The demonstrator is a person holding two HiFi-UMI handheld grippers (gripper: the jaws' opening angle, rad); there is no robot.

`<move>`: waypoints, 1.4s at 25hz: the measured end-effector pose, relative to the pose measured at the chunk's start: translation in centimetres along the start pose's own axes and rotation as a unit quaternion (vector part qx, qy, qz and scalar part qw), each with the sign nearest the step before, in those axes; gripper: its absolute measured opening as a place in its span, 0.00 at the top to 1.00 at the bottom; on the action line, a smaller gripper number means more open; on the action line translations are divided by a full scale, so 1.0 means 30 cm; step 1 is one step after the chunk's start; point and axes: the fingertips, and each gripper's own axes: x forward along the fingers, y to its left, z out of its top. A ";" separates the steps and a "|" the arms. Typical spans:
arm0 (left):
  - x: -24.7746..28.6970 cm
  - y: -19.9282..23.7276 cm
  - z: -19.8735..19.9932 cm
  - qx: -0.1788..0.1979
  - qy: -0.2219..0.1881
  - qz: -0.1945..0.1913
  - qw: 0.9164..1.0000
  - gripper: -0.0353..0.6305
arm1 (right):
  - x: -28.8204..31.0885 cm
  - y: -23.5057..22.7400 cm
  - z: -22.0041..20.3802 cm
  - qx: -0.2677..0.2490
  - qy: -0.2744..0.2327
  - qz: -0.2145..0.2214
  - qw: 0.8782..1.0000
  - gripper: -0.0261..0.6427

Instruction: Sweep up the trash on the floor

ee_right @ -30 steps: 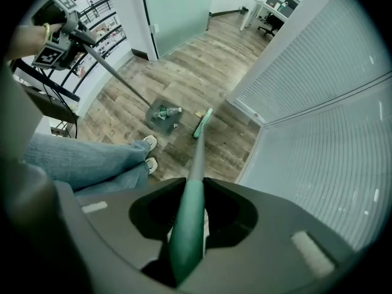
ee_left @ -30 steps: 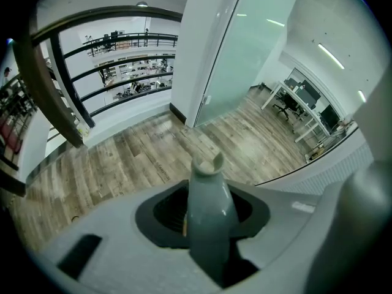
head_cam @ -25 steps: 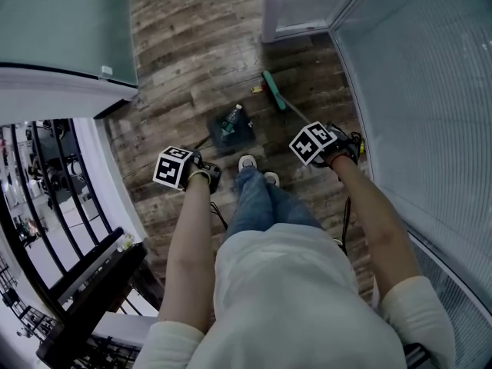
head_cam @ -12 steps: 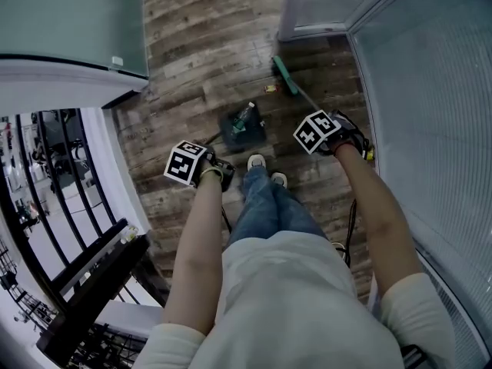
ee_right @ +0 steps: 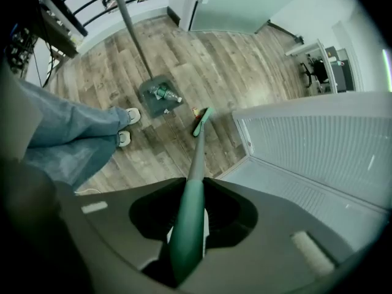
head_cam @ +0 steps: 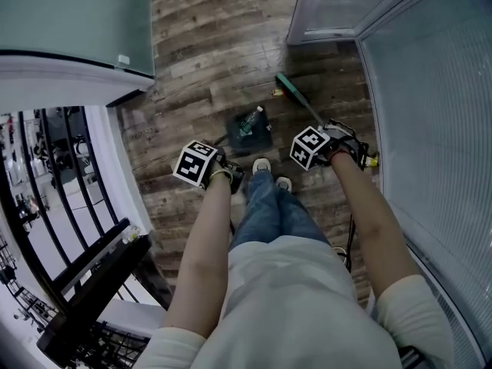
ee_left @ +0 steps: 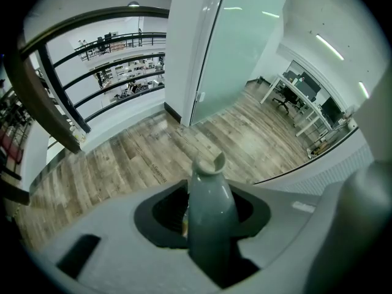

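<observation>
1. Grips the pale grey-green dustpan handle in the left gripper, jaws clamped tight on it, with the handle's hooked top end poking out just past them.
2. Clamps the right gripper on the dark green broom handle, jaws closed snugly around the shaft, which runs straight out from them and slants down to the floor.
3. Stands with both white shoes on the wood-plank floor, between the two grippers in the head view, blue jeans above them.
4. Has the dustpan set flat on the floor just ahead of the shoes, nearer the left gripper than the right, with a plastic bottle lying inside it.
5. Rests the green broom head on the floor beyond the dustpan and to its right, well ahead of the right gripper, at the far end of the shaft.
6. Has a small yellowish bit of trash on the floor just beside the broom head, on the side toward the dustpan but apart from the pan and well away from both grippers.
7. Faces a ribbed pale wall along the right, a black railing at the left, and a frosted glass panel farther off at the upper left.
</observation>
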 end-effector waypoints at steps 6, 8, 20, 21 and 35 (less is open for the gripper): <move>0.005 0.002 -0.002 -0.003 -0.007 -0.006 1.000 0.74 | -0.002 0.055 0.032 -0.078 0.000 -0.030 0.997 0.81; 0.005 0.006 0.005 -0.004 -0.006 -0.007 1.000 0.74 | -0.009 0.073 0.029 -0.090 0.003 -0.034 0.995 0.81; 0.016 0.030 0.021 -0.005 -0.005 -0.012 1.000 0.74 | -0.030 0.241 -0.045 -0.196 0.015 -0.073 0.978 0.81; 0.017 0.030 0.021 -0.005 -0.005 -0.013 1.000 0.74 | -0.033 0.252 -0.049 -0.198 0.016 -0.073 0.977 0.81; 0.012 0.022 0.013 -0.004 -0.006 -0.018 1.000 0.73 | -0.091 0.420 -0.091 -0.098 0.015 -0.007 0.995 0.82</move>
